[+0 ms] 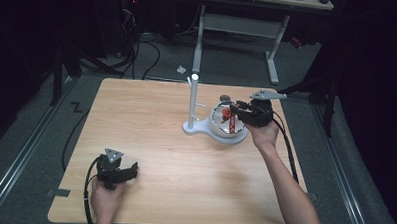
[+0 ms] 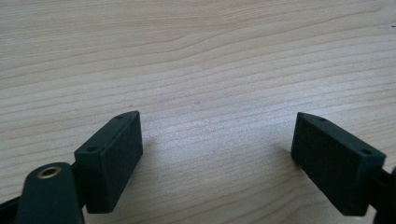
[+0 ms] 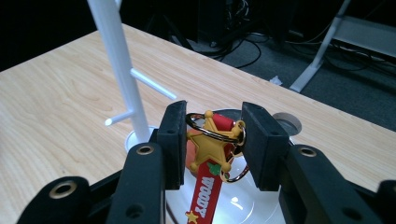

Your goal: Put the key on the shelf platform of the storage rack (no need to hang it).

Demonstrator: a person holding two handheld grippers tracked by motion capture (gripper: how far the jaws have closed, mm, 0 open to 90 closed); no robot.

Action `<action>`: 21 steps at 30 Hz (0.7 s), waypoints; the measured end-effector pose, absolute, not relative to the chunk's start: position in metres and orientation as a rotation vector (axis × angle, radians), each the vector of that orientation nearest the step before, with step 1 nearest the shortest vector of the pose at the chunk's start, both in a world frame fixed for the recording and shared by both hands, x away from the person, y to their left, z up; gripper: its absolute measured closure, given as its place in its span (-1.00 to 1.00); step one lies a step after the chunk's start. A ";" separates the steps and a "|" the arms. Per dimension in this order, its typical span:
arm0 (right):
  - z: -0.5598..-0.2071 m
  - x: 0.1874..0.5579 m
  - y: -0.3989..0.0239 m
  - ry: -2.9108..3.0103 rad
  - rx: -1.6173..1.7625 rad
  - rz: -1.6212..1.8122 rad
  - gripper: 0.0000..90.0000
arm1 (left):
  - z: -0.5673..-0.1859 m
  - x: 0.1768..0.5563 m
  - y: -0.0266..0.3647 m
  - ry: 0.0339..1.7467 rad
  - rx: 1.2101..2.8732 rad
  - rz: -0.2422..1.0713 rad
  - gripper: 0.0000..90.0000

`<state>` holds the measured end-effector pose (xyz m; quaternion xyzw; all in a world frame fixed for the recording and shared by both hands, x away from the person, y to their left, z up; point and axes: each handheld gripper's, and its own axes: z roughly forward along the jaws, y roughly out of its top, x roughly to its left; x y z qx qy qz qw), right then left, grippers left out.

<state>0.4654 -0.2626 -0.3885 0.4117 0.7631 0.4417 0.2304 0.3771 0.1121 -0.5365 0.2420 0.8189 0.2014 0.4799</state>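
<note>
Table (image 1: 150, 140): bare wood across the left half and along the near edge, open passage there; bare wood also between the left gripper (image 2: 217, 154) pads. Obstacles crowd right of centre: white peg stand (image 1: 192, 99), upright, side pegs jutting out, with the white bowl (image 1: 231, 130) just beside its base.

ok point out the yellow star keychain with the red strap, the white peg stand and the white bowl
yellow star keychain with red strap (image 3: 211, 145), right gripper view, centre of the star
white peg stand (image 3: 122, 70), right gripper view, middle of the upright pole
white bowl (image 3: 243, 205), right gripper view, inner wall
</note>
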 end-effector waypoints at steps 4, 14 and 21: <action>-0.394 0.472 -0.264 2.077 1.163 1.221 0.40 | -0.537 0.377 0.112 1.998 0.591 0.492 -0.62; -0.406 0.478 -0.266 2.065 1.192 1.214 0.40 | -0.537 0.377 0.112 1.998 0.591 0.492 -0.63; -0.411 0.479 -0.269 2.079 1.199 1.186 0.40 | -0.537 0.377 0.112 1.997 0.592 0.493 -0.62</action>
